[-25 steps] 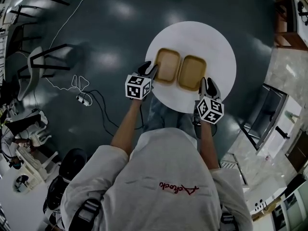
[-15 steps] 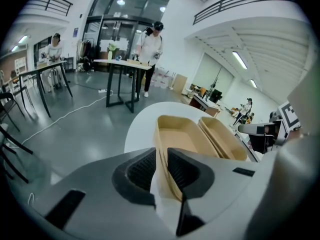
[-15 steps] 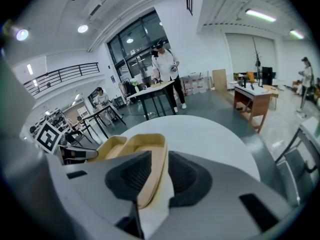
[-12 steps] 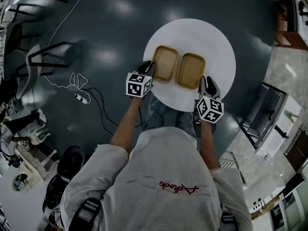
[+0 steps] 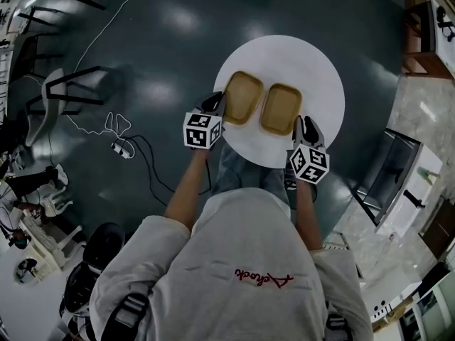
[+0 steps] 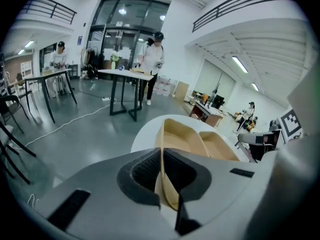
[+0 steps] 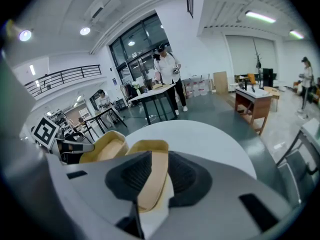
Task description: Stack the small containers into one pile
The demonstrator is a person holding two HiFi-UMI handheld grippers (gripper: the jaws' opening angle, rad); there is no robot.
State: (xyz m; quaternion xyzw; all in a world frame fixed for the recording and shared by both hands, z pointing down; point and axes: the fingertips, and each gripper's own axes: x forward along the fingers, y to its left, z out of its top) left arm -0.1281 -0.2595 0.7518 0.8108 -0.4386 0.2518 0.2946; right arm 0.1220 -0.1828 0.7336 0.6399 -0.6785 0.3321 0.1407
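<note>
In the head view, two tan containers sit side by side on the round white counter (image 5: 298,59) at upper centre. The left container (image 5: 243,97) is just beside the right container (image 5: 281,109), and each shows only its bare inside. In the left gripper view, the left hand-held gripper (image 6: 162,171) has just been closing and pinches the left container's near rim. In the right gripper view, the right hand-held gripper (image 7: 156,176) clamps the right container's near rim.

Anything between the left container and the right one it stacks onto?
Nothing lies between them: the left container and right container sit side by side on the white table. Only the right gripper, clamped on the right container's near rim, might obstruct nesting.
</note>
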